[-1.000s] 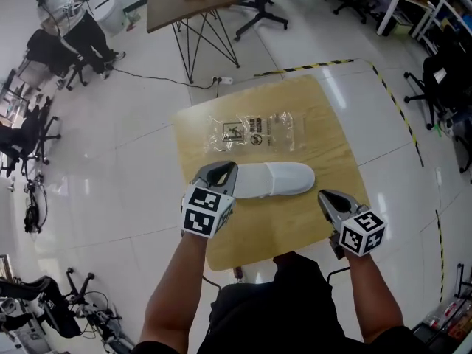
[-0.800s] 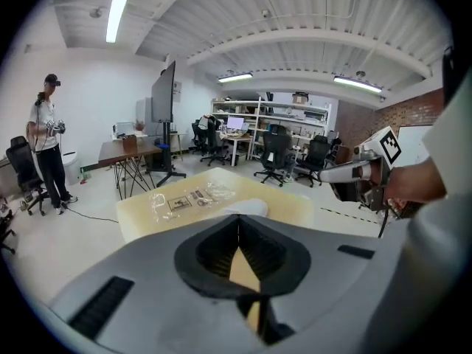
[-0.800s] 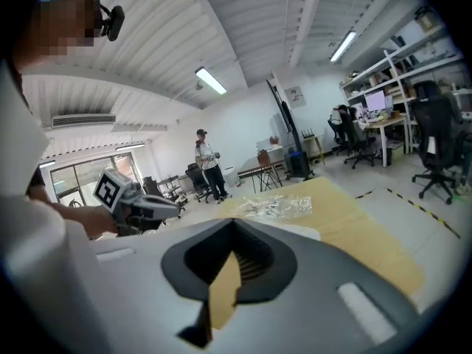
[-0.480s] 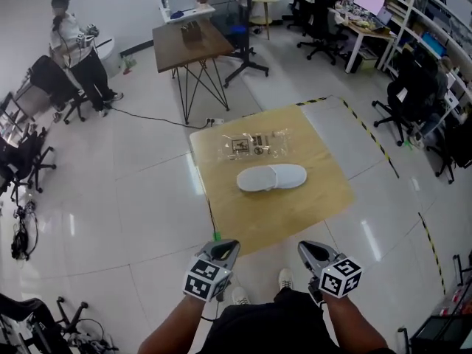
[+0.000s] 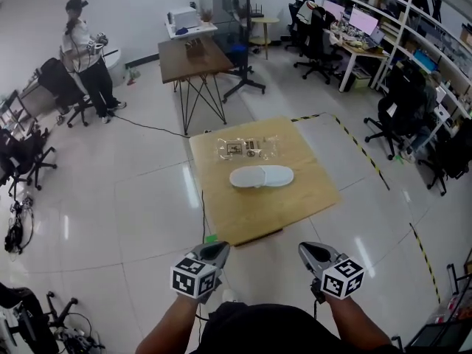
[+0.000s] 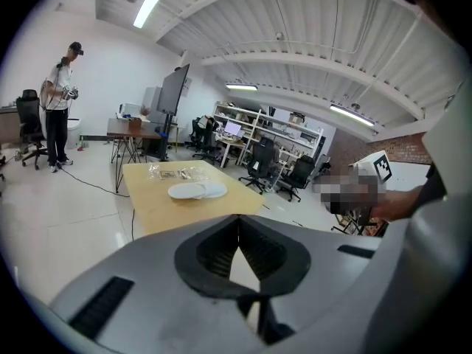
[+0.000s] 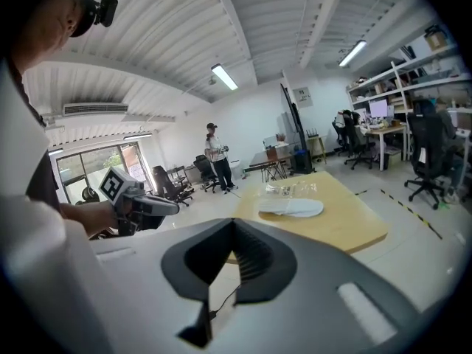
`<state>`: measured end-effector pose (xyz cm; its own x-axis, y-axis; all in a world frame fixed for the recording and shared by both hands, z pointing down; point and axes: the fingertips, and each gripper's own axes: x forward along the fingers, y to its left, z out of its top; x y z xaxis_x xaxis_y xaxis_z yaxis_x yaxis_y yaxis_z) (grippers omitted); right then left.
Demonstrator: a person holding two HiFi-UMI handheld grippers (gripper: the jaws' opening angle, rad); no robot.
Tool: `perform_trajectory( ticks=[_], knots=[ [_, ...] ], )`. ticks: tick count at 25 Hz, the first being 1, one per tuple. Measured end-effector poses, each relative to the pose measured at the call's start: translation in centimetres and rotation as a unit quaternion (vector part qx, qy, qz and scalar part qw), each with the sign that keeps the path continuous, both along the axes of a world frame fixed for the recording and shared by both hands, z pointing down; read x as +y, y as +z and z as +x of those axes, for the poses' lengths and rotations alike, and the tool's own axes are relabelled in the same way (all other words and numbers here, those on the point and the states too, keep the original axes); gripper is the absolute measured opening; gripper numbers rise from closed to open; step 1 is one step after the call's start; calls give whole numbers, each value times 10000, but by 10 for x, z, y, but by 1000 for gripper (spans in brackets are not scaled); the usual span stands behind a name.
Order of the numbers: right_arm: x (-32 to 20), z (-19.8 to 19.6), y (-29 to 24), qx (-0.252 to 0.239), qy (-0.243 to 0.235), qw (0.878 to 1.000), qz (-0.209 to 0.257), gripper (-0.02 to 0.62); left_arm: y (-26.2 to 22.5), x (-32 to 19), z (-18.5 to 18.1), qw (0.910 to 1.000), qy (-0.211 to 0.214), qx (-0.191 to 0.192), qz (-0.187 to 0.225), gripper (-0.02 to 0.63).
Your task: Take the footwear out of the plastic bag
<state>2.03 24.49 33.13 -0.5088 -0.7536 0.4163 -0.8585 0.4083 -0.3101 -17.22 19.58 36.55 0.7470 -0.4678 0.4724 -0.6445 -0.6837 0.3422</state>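
Note:
A pair of white slippers lies on the square wooden table, outside the bag. The clear plastic bag lies flat and empty just beyond them. In the left gripper view the slippers and the bag show far off; in the right gripper view the slippers lie before the bag. My left gripper and right gripper are both shut on nothing, held close to my body, well back from the table's near edge.
A second brown table on thin metal legs stands beyond. A person stands at the far left near office chairs. Desks and chairs line the right side. Yellow-black floor tape runs right of the table.
I have backed away from the table: it was right under my grippers and now lies well ahead. Both grippers came back toward my body, shut and empty throughout.

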Motion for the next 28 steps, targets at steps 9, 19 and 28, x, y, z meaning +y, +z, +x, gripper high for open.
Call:
perform_trajectory(
  ticks=[9,19,28],
  knots=[
    [64,21,-4,-16,-103,9999,102,0,-25,59,25,9985,-260,-121,475,8],
    [111,41,7,-13,-6,10000,-94,0,-30,100,31,9958,-686,-130,598,8],
    [108,51,10,63,29,9999,-83,0,-29,101,33,9954,-698,-184,638,8]
  ],
)
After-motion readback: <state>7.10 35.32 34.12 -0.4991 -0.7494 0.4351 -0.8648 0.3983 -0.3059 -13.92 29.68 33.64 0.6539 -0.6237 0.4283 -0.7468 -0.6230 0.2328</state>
